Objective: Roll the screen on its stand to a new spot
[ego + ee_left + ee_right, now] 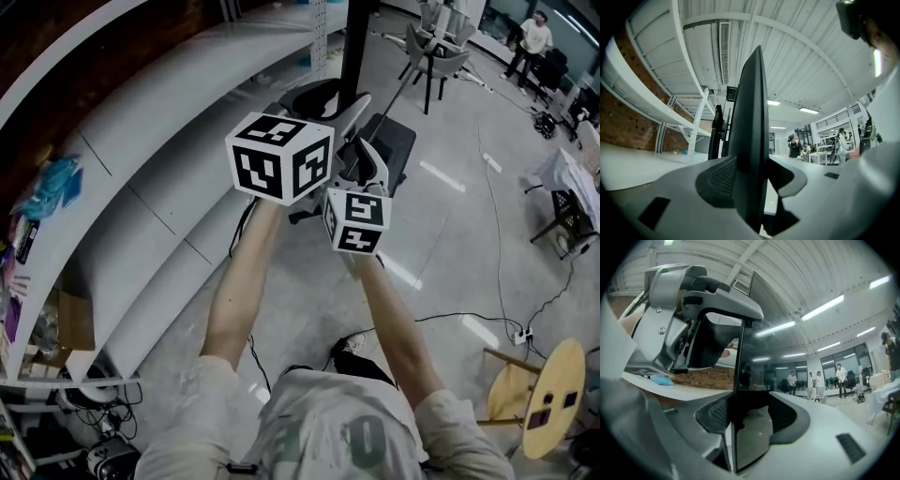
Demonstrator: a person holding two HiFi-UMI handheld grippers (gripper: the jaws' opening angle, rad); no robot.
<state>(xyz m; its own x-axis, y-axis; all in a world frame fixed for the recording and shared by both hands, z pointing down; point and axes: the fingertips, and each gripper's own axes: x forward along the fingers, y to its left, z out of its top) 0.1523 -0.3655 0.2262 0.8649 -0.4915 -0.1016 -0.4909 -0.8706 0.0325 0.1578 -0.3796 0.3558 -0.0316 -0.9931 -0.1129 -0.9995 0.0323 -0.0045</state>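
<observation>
The screen [751,131] is a thin dark panel seen edge-on, standing between the jaws in my left gripper view. My left gripper [750,185] is shut on its edge, with a ribbed pad [719,180] pressed against one face. In the right gripper view the glossy screen [754,380] mirrors the room, and my right gripper [737,420] is shut on the same edge, just below the left gripper [701,319]. From the head view both grippers [349,117] [367,169] are held up side by side at the screen's black stand [354,42], above its dark base [392,141].
Long white curved shelves [141,178] run along the left, close to the stand. A round wooden stool [553,384] stands at the lower right. Cables and a power strip [518,335] lie on the concrete floor. Chairs [436,52] and a person [532,37] are farther back.
</observation>
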